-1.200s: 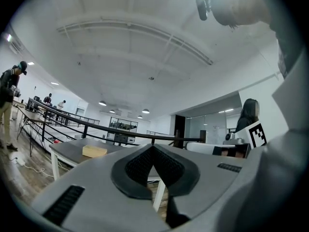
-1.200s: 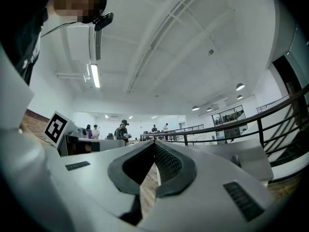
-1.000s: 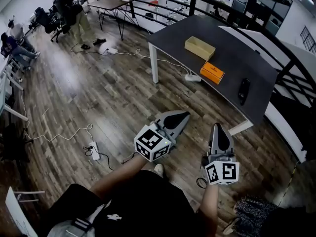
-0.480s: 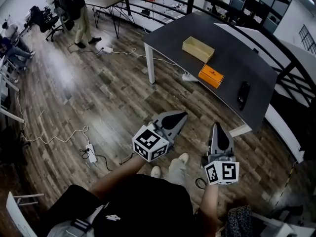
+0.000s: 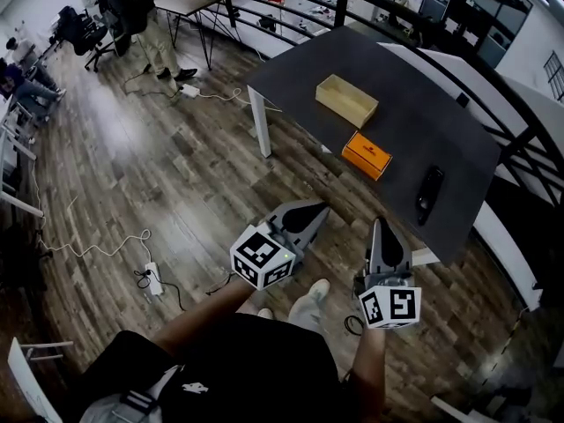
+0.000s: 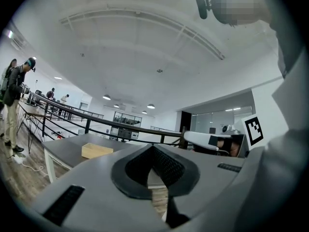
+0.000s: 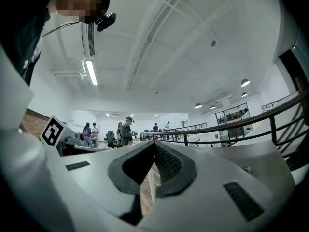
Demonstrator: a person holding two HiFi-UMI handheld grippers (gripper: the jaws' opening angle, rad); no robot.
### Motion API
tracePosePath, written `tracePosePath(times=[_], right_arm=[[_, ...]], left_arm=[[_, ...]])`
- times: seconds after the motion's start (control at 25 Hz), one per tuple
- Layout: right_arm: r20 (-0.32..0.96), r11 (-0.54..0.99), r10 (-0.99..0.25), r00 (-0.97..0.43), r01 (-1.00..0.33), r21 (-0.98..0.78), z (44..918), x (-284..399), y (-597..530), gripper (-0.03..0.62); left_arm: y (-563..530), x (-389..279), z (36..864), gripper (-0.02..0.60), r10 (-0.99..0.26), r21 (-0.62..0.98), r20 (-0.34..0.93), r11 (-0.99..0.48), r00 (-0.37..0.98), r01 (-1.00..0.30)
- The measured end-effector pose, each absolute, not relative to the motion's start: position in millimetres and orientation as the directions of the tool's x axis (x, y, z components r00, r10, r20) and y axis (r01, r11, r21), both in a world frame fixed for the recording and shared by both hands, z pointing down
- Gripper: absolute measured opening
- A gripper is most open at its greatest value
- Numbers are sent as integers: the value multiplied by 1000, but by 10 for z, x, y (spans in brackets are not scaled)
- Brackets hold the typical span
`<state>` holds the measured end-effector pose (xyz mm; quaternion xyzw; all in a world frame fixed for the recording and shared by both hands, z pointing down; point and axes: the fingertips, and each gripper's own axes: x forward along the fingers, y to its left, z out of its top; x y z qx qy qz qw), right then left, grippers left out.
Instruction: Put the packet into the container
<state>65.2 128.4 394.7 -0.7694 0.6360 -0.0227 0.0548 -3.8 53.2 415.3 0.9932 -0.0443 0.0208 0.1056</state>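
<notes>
Both grippers are held level over the wood floor [image 5: 176,174], short of the desk [image 5: 423,117]. The left gripper [image 5: 315,210] has its fingers pressed together with nothing between them. The right gripper [image 5: 380,226] is likewise closed and empty. The orange packet [image 5: 367,154] lies flat just inside the desk's near edge, about midway along it, untouched. A black device [image 5: 429,192] lies by the same edge, toward the right corner. The container [image 5: 346,100], an open tan box, sits farther in toward the left corner, near the packet but apart from it. A railing [image 6: 117,123] runs behind the desk. Far left, people [image 5: 141,11] stand by another table.
</notes>
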Motion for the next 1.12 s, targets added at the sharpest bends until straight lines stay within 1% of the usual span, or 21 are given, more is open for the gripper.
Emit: tracePosePath(times=[0.2,0.36,0.56,0.76,1.12], right_arm=[[-43,-156,-986,162,-981,-116,3920,1198,1001,3],[-43,-127,-990,133,-984,-121,3924,1531,847,3],[-45,-87,-995,93,-989,-118,3895,1914,700,3],[-42,-33,-998,38,-994,-105,3890,2110,598,3],[-34,18,-999,-14,-992,-124,4006,2314,326,3]], left_arm=[[280,484,4090,5,-110,188,53,-975,993,-118],[128,791,4092,5,-139,184,63,-972,988,-149],[18,1165,4018,5,-164,165,45,-972,985,-170],[-31,1362,3994,5,-198,170,36,-965,980,-201],[-162,1488,4049,5,-220,181,18,-959,975,-220]])
